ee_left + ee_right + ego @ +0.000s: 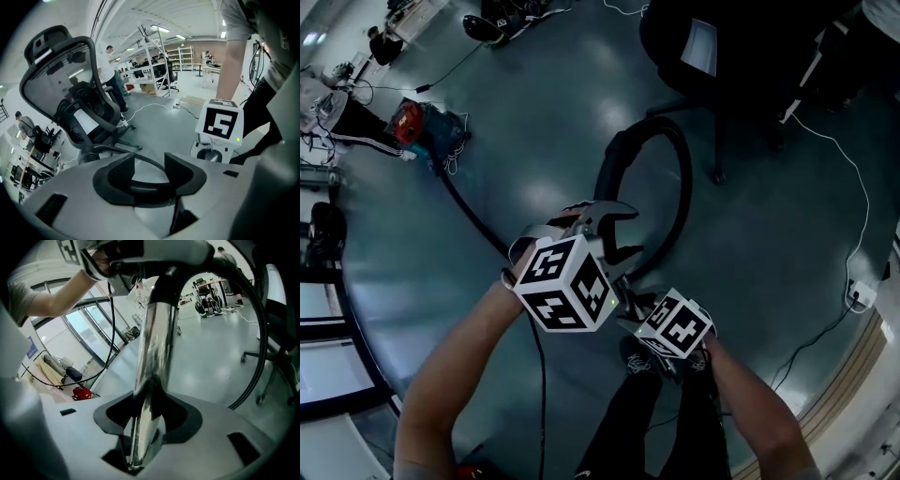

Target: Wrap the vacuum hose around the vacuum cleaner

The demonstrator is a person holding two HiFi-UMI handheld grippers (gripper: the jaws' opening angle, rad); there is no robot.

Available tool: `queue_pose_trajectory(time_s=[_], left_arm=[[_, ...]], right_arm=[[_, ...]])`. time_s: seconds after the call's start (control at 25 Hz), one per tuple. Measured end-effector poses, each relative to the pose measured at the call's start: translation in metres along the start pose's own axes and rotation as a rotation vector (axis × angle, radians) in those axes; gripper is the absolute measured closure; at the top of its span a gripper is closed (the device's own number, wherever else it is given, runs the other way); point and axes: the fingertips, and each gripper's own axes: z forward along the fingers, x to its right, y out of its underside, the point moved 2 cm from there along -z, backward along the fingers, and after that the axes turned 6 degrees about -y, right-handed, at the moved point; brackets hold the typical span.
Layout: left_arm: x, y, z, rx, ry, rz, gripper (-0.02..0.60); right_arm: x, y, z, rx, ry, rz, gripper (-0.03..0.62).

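left claw [149, 164]: jaws apart, gripping nothing | right claw [149, 405]: clamped on chrome wand [157, 333] | hose [686, 187]: looped

Both arms reach forward and converge: my left forearm [455, 366] from the lower left, my right forearm [759, 403] from the lower right. My left gripper [149, 169] points down and away, its jaws apart with nothing pressed between the pads. My right gripper [150, 411], just beside it, has its jaws clamped on a chrome wand tube [154, 343].
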Motion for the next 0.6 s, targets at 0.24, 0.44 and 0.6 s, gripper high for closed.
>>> queue_pose_trajectory(time_s=[0.24, 0.44, 0.6], left_arm=[[0.015, 0.070, -0.018, -0.081, 0.133, -0.074, 0.390], [0.031, 0.121, -0.035, -0.097, 0.201, -0.240, 0.387], [0.043, 0.155, -0.051, -0.098, 0.233, -0.283, 0.387]], right_arm=[[0.002, 0.006, 0.012, -0.146, 0.000, -0.097, 0.424], [-0.006, 0.003, 0.031, -0.279, -0.040, -0.184, 0.424], [-0.005, -0.001, 0.054, -0.391, -0.035, -0.272, 0.424]])
